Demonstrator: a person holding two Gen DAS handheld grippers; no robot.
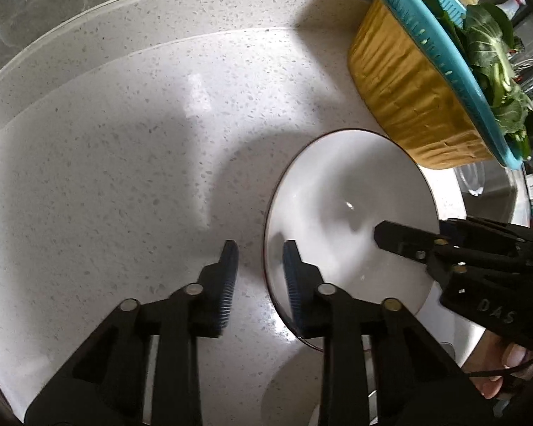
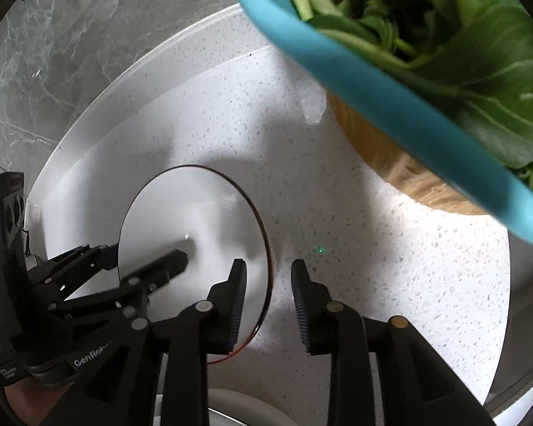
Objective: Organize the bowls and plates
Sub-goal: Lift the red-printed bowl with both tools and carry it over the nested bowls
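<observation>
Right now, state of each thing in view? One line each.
Plate: on the counter, nothing on it, each gripper straddling one edge.
Left hand-held gripper: open, one finger over the plate, one outside.
Right hand-held gripper: open, astride the plate's opposite edge.
Blue strainer: nested in the yellow basin, full of greens.
Yellow basin: on the counter, behind the plate.

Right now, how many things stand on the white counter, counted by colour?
White bowl: 1
Blue colander with greens: 1
Yellow basin under the colander: 1
Total: 3
</observation>
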